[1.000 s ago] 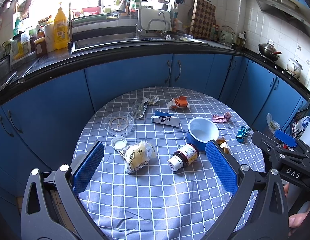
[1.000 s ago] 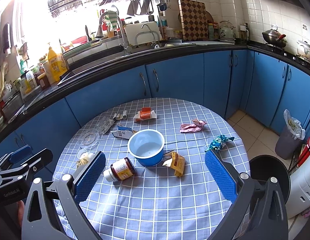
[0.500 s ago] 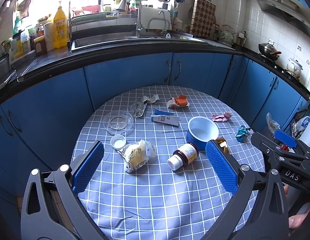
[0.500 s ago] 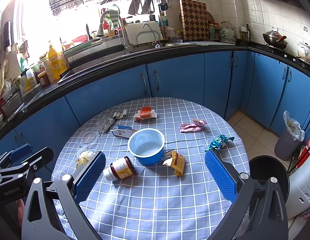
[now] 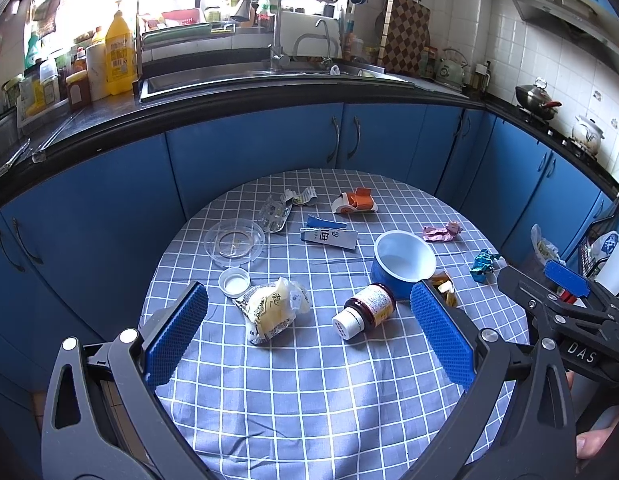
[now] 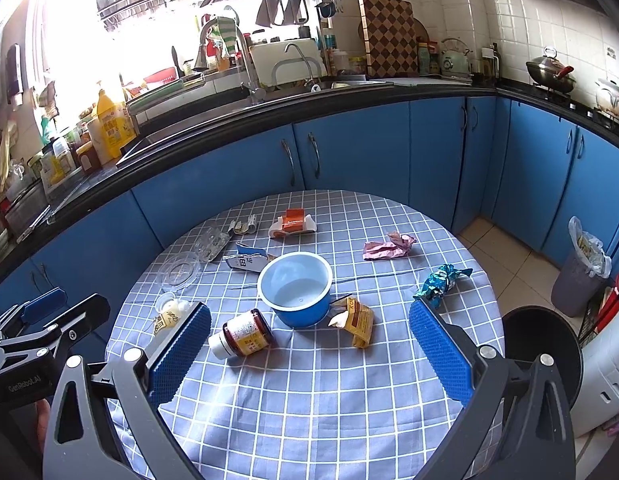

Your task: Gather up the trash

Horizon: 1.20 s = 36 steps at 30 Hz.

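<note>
Yellow wrapper behind blue pot

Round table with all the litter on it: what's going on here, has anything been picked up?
A person holds two grippers over the checked table. The left gripper and right gripper hang with jaws wide apart, holding nothing. The trash lies untouched: a yellow wrapper, pink wrapper, teal wrapper, bagged bun, and a tipped brown bottle beside the blue cup. A black bin waits at right.
</note>
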{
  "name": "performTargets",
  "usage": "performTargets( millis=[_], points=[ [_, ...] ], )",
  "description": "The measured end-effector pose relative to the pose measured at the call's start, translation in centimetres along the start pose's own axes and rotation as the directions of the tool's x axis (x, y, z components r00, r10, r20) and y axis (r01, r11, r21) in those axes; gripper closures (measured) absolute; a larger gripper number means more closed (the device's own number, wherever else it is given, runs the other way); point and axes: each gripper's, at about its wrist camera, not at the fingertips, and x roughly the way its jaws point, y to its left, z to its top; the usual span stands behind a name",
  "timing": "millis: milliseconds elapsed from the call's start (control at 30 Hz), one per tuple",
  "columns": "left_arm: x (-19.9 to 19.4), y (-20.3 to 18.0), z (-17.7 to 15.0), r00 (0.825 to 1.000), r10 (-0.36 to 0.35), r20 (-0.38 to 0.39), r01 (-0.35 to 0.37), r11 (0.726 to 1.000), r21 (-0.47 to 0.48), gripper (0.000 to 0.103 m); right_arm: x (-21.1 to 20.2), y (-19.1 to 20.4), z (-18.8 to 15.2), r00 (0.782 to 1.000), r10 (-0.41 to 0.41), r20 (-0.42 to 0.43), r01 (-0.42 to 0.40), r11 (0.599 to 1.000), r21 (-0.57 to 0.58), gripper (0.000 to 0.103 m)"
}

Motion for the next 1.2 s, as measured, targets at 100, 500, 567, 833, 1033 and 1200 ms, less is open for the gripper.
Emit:
performTargets(
  millis=[100, 500, 567, 833, 1033, 1200],
  points=[
    [0.1, 0.0, 0.0, 1.0, 0.0, -0.002, 0.0, 1.0, 0.001, 0.003, 0.0, 0.0, 0.0, 1.0, -0.001, -0.002, 0.001, 1.0, 0.001, 0.006],
    [0.1, 0.0, 0.0, 1.0, -0.002, -0.002, 0.002, 1.0, 0.0, 0.003, 0.1, -0.2, -0.2, 1.0, -0.001, -0.002, 0.001, 1.0, 0.0, 0.006],
    [0.2, -0.1, 0.0, 1.0, -0.003, -0.001, 0.003, 1.0, 0.0, 0.003, 0.1, -0.2, -0.2, 1.0, -0.002, -0.002, 0.002, 1.0, 0.0, 0.006],
    [2.0, 0.9, -0.8, 0.999, 0.014, -0.03, -0.014, 1.0, -0.014, 0.003, 1.6, 0.0, -0.8, 1.0, -0.006, -0.024, 0.006, 1.0, -0.001, 0.006],
    [5.9, 3.4, -2.3, 0.993, 0.031, -0.112, -0.034, 0.999, -0.022, 0.003, 6.1, 1.4, -2.6, 0.99, 0.038, -0.138, -0.042, 0.999, -0.027, 0.006],
    [9.0, 5.9, -3.2, 0.983, 0.037, -0.179, -0.046, 0.998, -0.043, 0.003, 9.9, 3.3, -3.9, 0.974, 0.07, -0.214, -0.087, 0.994, -0.069, 0.006]
  ],
)
